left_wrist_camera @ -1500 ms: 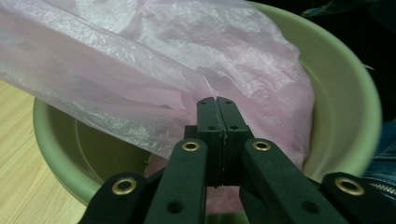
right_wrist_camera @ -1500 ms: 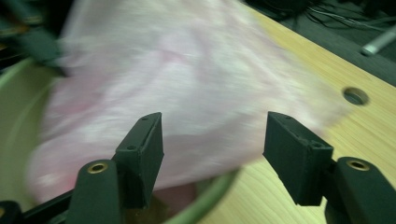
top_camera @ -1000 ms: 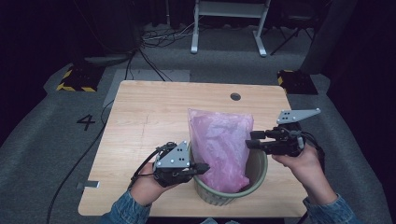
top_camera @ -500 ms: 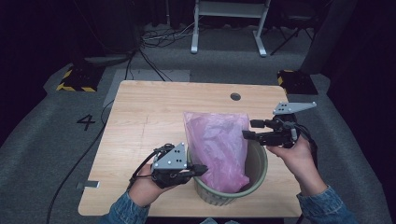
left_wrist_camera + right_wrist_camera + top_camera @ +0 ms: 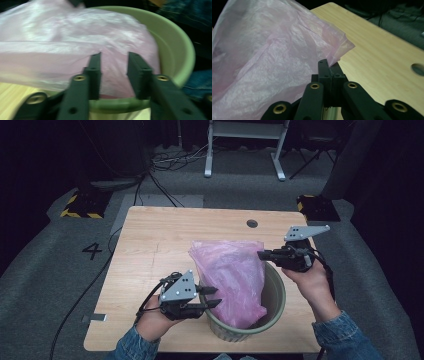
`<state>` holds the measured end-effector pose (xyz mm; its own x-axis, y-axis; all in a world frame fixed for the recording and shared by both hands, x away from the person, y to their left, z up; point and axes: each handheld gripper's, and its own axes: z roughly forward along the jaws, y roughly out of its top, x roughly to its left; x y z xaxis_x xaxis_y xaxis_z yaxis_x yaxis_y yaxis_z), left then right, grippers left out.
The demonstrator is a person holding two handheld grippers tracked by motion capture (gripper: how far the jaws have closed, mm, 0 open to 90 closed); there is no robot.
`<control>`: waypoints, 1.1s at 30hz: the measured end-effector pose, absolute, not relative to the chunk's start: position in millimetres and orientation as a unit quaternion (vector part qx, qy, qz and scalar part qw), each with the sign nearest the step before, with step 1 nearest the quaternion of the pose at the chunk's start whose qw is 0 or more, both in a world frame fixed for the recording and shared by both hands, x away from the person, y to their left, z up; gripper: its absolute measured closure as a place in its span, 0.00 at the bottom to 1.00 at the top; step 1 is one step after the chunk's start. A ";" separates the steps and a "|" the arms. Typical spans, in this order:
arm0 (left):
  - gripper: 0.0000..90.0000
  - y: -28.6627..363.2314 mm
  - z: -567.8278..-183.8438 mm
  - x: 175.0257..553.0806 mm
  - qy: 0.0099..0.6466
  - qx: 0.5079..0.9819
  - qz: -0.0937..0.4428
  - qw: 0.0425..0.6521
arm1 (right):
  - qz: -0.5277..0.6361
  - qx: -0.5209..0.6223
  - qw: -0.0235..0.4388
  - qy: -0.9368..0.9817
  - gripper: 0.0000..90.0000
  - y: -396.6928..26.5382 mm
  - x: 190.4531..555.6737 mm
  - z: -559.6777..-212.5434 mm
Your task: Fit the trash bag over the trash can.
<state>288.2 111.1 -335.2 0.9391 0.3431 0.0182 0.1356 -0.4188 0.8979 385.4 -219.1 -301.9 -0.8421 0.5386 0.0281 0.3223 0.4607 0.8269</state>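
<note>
Right gripper (image 5: 327, 65) first: its jaws are pinched together on a corner of the thin, crinkly, see-through pink plastic bag (image 5: 274, 50), right at the top edge, near the middle of the right gripper view. The left gripper (image 5: 113, 72) has its jaws apart, with the bag's lower side showing between them in the left gripper view, just over the near rim of the round pale green plastic bin (image 5: 175, 45). Can't tell if they actually touch the film.

In the high view the bag (image 5: 230, 275) sits in the bin (image 5: 275, 305) at lower centre of the frame, most of it sticking up above the rim and leaning toward the left. The bin stands on the light wooden bench (image 5: 165, 235), near its front edge.

Handling-wise, I'd guess this thing weighs basically nothing and is totally floppy, a bit slippery too, and it'll tear if you yank it. Grab it at the hem or a corner, where the film bunches up, not the flat middle. Looks like a bin liner getting spread over the rim, but that's my read.
</note>
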 end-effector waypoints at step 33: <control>0.55 76.3 -251.8 341.4 0.093 0.815 0.156 0.550 | 0.503 0.117 0.175 0.839 0.96 -190.8 336.0 -281.2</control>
